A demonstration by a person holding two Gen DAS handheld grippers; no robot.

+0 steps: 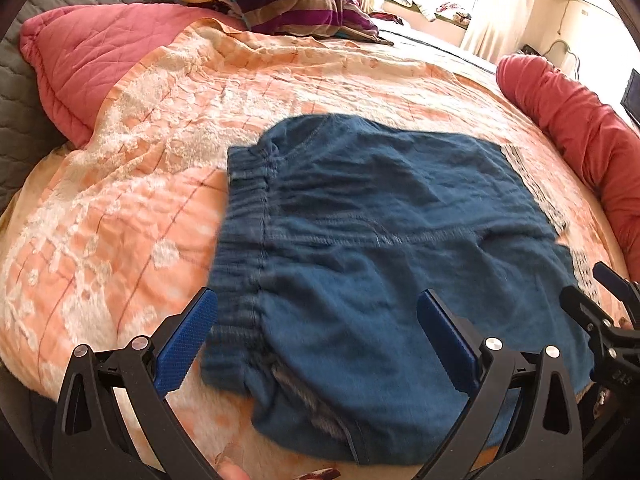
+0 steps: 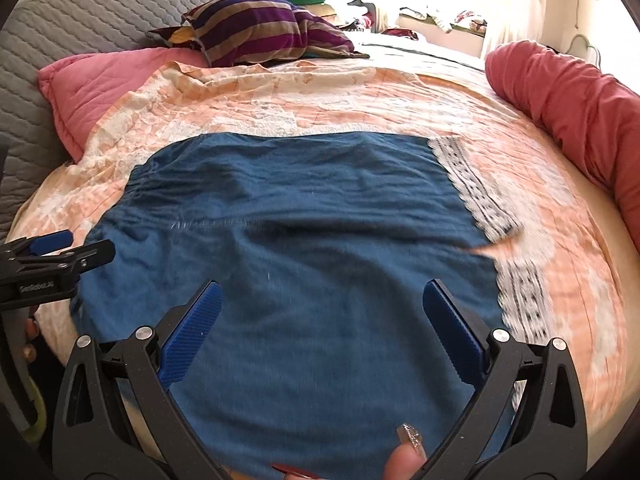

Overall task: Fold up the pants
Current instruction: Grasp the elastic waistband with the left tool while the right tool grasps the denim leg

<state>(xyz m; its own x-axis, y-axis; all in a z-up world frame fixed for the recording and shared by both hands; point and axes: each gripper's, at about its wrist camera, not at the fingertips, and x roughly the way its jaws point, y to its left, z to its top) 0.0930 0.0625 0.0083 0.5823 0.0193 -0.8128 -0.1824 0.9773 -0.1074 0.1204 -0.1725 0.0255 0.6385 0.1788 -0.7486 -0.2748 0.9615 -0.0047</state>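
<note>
Blue pants (image 1: 360, 240) lie flat and folded on the orange-and-white bedspread (image 1: 120, 184), elastic waistband (image 1: 244, 240) to the left, white patterned hem trim (image 2: 476, 184) to the right. My left gripper (image 1: 316, 312) is open and empty, hovering over the waistband end near the bed's front edge. My right gripper (image 2: 322, 300) is open and empty above the middle of the pants (image 2: 300, 220). The right gripper shows at the right edge of the left wrist view (image 1: 600, 304); the left gripper shows at the left edge of the right wrist view (image 2: 60, 252).
A pink quilted pillow (image 1: 80, 60) lies at the back left, a red bolster (image 2: 568, 104) along the right side, and a striped purple cushion (image 2: 256, 28) at the back. A grey quilted headboard (image 2: 80, 12) rises behind. Clutter lies by the bright window.
</note>
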